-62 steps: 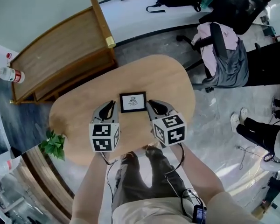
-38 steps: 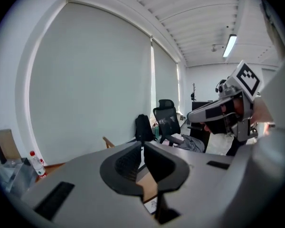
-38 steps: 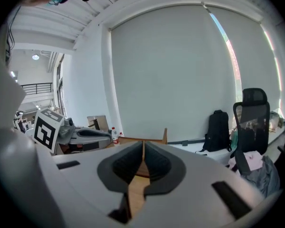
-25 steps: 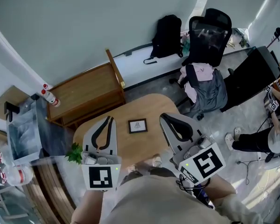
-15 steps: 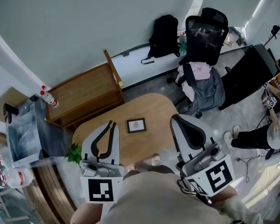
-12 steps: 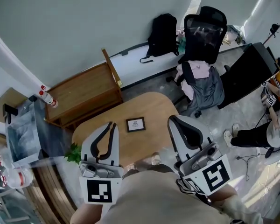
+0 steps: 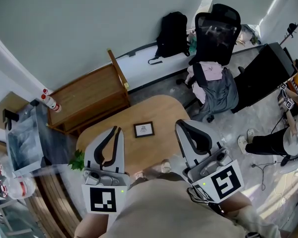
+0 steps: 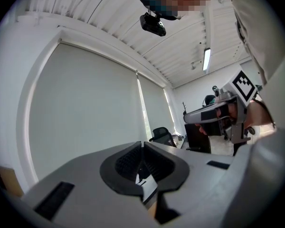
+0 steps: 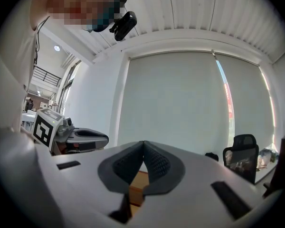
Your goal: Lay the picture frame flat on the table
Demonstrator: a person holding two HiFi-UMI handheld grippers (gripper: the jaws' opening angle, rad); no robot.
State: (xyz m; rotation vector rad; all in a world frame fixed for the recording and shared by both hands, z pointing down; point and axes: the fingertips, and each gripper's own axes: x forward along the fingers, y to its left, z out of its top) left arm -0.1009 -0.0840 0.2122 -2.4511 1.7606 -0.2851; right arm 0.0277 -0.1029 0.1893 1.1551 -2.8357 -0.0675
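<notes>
— Where is the picture frame (image 7: 144,129) seen?
— It is laid flat on the wooden table (image 7: 161,110), near the middle, seen between the two grippers and touched by neither.
— How are the jaws held?
— The jaws of the left gripper (image 8: 142,144) are pressed together, with nothing pinched. Those of the right gripper (image 9: 143,142) are closed likewise, and nothing is held.

The table (image 7: 159,110) is pale wood with a smooth, matt top. The picture frame (image 7: 144,129) has a dark rim around what looks like paper, though it is too small to be sure. The left gripper (image 7: 115,130) and right gripper (image 7: 181,124) are matt grey plastic with black ribbed pads (image 9: 156,163). The floor (image 7: 233,125) shines like polished stone.
</notes>
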